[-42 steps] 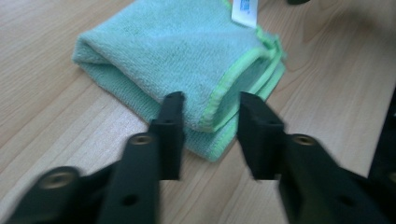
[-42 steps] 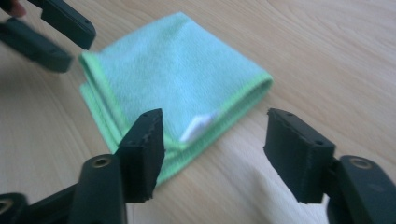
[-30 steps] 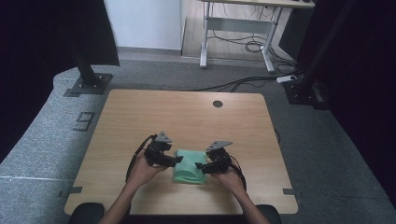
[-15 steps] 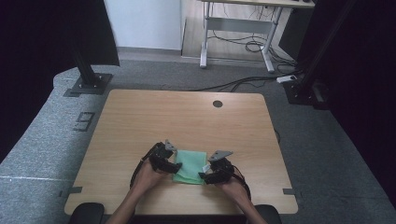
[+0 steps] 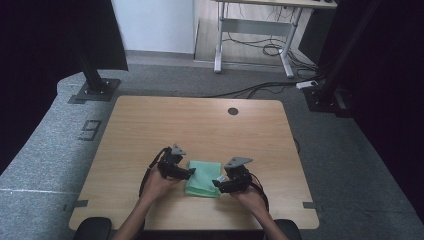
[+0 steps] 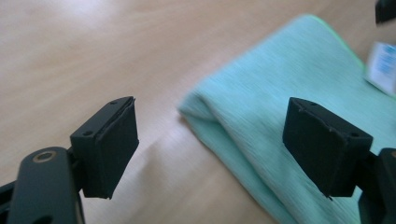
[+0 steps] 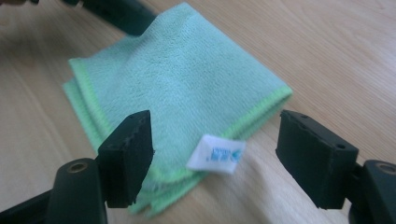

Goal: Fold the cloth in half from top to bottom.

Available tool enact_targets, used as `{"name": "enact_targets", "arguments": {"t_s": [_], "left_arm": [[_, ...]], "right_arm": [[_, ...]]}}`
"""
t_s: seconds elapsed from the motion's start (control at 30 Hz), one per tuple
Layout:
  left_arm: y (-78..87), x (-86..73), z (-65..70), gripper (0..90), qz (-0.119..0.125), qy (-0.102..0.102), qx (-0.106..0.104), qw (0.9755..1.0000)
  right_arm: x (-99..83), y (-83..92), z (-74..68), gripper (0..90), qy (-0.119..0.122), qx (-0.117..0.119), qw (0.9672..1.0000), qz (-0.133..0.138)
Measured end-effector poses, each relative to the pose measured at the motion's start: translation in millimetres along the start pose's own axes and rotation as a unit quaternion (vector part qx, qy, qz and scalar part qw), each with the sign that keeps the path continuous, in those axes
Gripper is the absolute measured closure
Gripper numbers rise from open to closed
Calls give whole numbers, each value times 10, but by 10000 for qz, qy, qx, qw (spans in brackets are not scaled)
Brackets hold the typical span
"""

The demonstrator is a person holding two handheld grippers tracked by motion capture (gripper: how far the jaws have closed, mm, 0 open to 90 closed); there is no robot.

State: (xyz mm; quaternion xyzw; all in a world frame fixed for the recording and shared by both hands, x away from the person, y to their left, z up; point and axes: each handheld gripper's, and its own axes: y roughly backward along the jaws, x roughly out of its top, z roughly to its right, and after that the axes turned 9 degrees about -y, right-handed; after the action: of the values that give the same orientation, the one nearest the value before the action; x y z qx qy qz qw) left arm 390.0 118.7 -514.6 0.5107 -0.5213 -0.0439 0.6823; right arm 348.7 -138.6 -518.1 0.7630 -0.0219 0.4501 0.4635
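Left gripper (image 5: 187, 173) and right gripper (image 5: 218, 185) flank a folded green cloth (image 5: 204, 178) near the table's (image 5: 200, 125) front edge, jaws wide and empty, the left's just opening. Soft and light, it likely lifts best pinched at a hemmed corner.

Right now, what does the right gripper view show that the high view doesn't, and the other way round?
Right gripper view: print on the white label and the cloth's bright green stitched hem. High view: both hands, the whole wooden table with its dark round hole, and the grey floor. Both: the folded green cloth lying flat, and the right gripper, open beside it.
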Motion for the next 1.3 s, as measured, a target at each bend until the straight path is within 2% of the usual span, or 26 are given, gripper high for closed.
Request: {"name": "enact_targets", "arguments": {"t_s": [0.07,0.17,0.23,0.33,0.5,0.73,0.9,1.03,1.17,1.3], "left_arm": [[-70,-3,-68,182,-18,77,170,9998],[-153,-38,-144,177,-55,246,210,9995],[-176,-63,-140,173,-122,212,220,9995],[-142,-61,-84,174,-114,143,236,9996],[-8,-97,84,165,-235,-171,-8,9996],[134,-300,258,173,-306,-268,-166,9990],[159,-428,317,179,-287,-169,-193,9993],[153,-483,320,181,-175,-20,-216,9996],[152,-522,319,179,-83,26,-211,9997],[134,-564,321,142,39,49,-110,9999]], "right_arm": [[0,-84,0,257,23,-58,9999,-145],[-69,-157,11,255,35,-95,9995,-302],[-126,-138,11,254,21,-64,9995,-317],[-180,-98,11,245,40,-119,9994,-326],[-213,-108,12,241,49,-170,9995,-277],[-234,-122,43,223,-115,-122,9995,-259],[-236,-128,50,208,-137,-126,9995,-262],[-247,-127,44,201,-168,-146,9995,-229],[-254,-128,43,183,-184,-193,9994,-212],[-255,-133,35,163,-212,-281,9992,-212]]}}
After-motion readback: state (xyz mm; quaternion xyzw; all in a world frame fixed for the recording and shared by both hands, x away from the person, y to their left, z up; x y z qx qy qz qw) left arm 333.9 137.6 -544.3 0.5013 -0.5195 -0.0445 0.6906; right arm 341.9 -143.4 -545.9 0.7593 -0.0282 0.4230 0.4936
